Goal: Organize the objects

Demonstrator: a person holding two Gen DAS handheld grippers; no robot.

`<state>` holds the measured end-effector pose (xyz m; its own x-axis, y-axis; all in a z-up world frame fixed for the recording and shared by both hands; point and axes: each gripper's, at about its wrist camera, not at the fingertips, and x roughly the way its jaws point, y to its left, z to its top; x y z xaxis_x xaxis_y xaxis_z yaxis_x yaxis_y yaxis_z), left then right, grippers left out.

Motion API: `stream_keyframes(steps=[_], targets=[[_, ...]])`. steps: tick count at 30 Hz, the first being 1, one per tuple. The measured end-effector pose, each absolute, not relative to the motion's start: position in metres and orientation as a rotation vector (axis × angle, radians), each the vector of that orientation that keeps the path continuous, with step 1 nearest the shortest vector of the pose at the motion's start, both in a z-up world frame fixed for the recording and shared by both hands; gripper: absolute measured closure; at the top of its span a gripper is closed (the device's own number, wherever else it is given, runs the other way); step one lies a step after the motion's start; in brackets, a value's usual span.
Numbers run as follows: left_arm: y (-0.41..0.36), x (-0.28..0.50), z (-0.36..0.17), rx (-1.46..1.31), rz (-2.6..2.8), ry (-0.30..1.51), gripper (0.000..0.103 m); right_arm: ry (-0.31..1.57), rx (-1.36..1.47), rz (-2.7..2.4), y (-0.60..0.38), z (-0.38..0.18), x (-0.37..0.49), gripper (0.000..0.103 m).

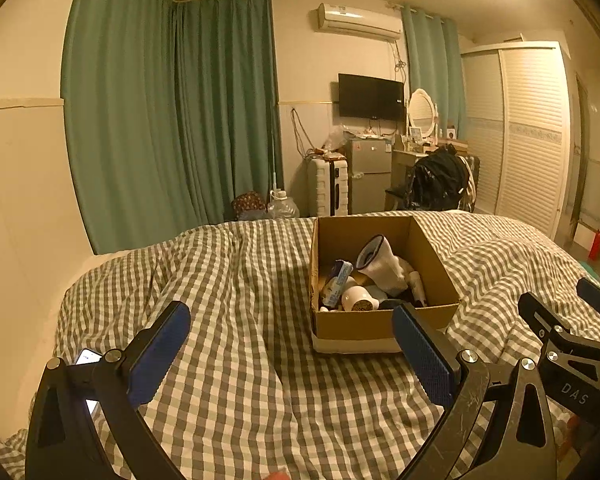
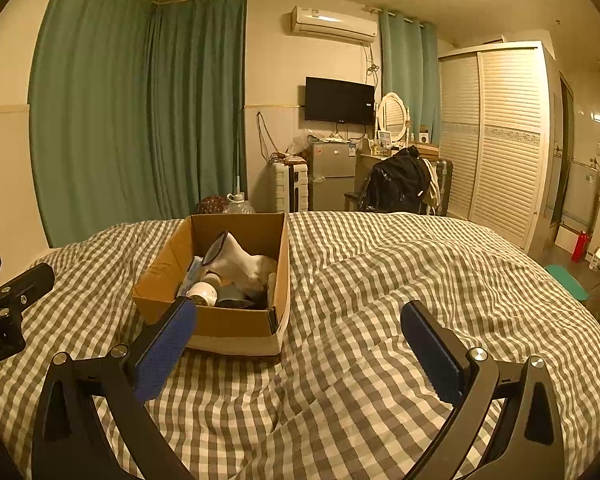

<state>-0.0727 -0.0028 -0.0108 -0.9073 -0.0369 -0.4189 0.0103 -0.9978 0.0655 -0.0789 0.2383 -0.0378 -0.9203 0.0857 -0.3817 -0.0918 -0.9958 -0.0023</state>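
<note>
On the grey-and-white checked quilt (image 1: 236, 320) sits an open brown cardboard box (image 1: 380, 322), near the bed's far edge. Inside it lie a white sock with a dark cuff (image 1: 380, 264), a pale blue packet (image 1: 338, 280) and a white round jar (image 1: 358, 298), heaped together. The left gripper (image 1: 290, 350) hovers over the quilt with blue-padded jaws spread wide, grasping nothing. The right gripper (image 2: 298, 346) is likewise released and empty, its left pad just before the box's near corner. Its body reads "DAS" in the left view; the left gripper's body shows "oot.AI" in the right view
</note>
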Motion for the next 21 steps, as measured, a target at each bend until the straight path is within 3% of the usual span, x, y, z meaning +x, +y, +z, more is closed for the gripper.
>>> stream_keyframes(steps=[21], targets=[[0.0025, -0.0750, -0.0142, 0.683, -3.048, -0.121, 0.000, 0.001, -0.608, 2.986, 0.2340, -0.0412, -0.0814, 0.001]])
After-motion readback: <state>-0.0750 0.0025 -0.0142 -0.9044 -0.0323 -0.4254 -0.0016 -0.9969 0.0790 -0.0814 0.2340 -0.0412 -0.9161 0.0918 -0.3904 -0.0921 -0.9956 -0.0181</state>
